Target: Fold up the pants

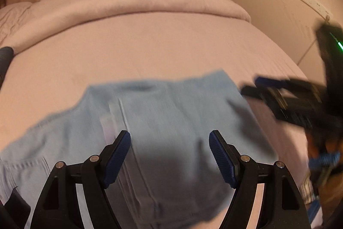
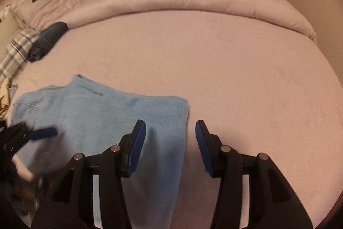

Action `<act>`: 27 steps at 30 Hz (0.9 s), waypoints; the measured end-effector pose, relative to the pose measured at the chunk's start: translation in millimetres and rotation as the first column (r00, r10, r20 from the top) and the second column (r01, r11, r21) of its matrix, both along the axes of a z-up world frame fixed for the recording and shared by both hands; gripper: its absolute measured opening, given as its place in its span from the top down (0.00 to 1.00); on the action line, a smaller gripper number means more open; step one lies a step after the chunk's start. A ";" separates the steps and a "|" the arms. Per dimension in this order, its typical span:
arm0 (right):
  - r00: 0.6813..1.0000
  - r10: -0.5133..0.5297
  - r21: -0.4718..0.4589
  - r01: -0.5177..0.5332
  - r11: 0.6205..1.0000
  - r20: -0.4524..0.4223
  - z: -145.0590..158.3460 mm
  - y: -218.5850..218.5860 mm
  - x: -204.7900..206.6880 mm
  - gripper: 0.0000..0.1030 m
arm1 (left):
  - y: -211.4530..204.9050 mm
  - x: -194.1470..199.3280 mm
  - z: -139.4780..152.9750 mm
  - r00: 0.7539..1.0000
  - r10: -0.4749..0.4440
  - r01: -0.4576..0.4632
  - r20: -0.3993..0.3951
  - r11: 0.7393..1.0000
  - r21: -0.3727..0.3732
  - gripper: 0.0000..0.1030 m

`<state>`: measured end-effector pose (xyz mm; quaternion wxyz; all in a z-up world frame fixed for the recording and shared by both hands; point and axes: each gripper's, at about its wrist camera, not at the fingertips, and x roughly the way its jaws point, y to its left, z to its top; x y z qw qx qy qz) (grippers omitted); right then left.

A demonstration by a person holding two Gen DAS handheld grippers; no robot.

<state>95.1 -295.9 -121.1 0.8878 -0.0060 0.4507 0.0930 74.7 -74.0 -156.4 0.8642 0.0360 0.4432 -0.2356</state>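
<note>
As both grippers, left (image 1: pixel 169 156) and right (image 2: pixel 170 146), hang open and empty, the soft, light pants (image 2: pixel 111 113) look best pinched at their corners.

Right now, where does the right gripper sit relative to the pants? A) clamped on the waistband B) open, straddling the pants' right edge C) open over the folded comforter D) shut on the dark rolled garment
B: in the right wrist view the right gripper stands open with nothing between its pads, one finger over the light blue pants and the other over the bare pink sheet.
</note>
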 end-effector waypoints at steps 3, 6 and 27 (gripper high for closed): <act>0.999 0.021 -0.008 -0.021 1.000 0.024 7.7 0.3 -18.9 0.54 | -6.9 17.0 4.3 1.000 0.001 -0.002 0.020 1.000 0.011 0.26; 0.999 0.029 0.009 -0.030 1.000 0.030 9.9 -1.9 -31.9 0.54 | -15.6 20.7 3.0 1.000 -0.001 0.000 0.018 1.000 0.024 0.26; 0.992 0.097 0.012 -0.096 0.995 -0.075 -30.5 12.8 -47.9 0.53 | -52.0 37.4 -38.0 0.998 -0.005 0.014 -0.056 0.987 0.163 0.26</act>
